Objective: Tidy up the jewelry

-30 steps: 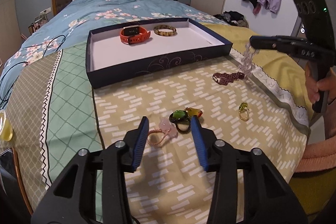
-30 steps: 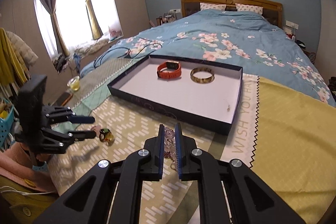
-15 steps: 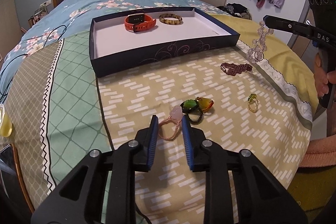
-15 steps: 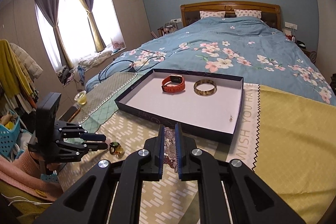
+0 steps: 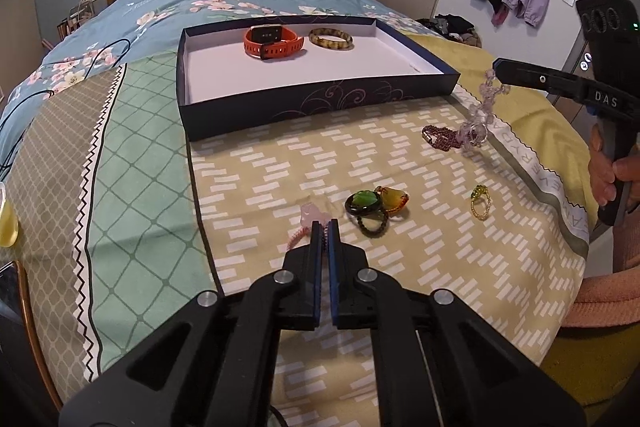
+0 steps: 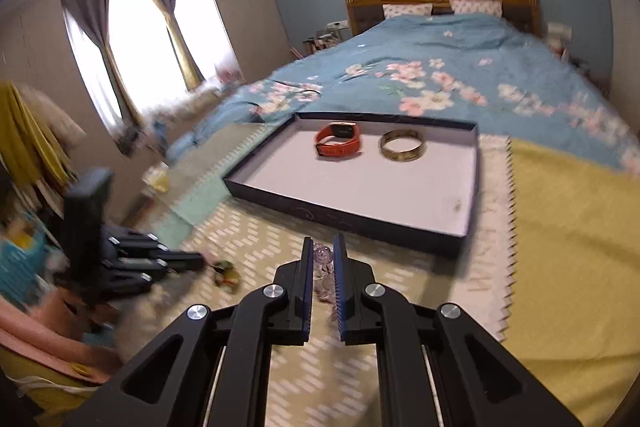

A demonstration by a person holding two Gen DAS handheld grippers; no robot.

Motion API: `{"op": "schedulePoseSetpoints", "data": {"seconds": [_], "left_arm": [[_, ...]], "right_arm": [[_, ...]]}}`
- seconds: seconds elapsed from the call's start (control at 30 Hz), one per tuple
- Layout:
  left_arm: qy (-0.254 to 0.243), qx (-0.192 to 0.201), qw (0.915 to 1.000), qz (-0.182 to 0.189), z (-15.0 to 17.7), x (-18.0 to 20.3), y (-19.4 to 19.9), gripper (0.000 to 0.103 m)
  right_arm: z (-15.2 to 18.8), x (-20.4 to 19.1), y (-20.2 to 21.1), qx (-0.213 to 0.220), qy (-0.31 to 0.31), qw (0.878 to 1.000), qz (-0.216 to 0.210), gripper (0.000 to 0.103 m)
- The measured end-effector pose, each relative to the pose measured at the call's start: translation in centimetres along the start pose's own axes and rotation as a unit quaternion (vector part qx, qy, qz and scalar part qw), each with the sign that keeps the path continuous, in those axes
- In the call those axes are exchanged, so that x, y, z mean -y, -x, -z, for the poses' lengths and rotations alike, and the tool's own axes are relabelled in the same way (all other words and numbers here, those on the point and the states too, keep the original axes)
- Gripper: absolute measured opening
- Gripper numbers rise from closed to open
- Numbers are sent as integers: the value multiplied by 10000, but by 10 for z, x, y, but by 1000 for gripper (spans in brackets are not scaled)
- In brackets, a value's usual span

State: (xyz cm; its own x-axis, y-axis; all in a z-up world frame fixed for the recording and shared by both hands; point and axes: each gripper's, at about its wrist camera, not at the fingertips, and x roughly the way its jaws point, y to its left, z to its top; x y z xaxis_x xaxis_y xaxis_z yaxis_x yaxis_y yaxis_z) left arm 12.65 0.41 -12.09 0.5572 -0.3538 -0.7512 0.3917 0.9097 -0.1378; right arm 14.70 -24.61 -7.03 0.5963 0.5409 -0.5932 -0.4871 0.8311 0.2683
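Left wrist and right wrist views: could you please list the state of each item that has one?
Left gripper: shut on pink bracelet.
Right gripper: shut on clear bead bracelet, which hangs from it.
Box: open, holding orange watch and amber bangle.
Maroon bracelet: lying on bedspread.

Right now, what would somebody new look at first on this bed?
Probably the dark blue tray in the middle of the bed, with an orange watch and a brown bangle side by side at its far end. Next, the clear bead bracelet dangling from the right tool, and the left tool pinching a pink bracelet.
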Motion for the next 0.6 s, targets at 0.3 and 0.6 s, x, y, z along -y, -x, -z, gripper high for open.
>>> {"op": "schedulePoseSetpoints", "data": {"seconds": [0.3, 0.6], "left_arm": [[44, 11, 10000, -5, -1, 0, -1, 3], [73, 14, 10000, -7, -2, 0, -3, 3]], "right_arm": [[1, -8, -3, -18, 240, 9996, 121, 8], [11, 21, -19, -193, -164, 9975, 662, 8]]}}
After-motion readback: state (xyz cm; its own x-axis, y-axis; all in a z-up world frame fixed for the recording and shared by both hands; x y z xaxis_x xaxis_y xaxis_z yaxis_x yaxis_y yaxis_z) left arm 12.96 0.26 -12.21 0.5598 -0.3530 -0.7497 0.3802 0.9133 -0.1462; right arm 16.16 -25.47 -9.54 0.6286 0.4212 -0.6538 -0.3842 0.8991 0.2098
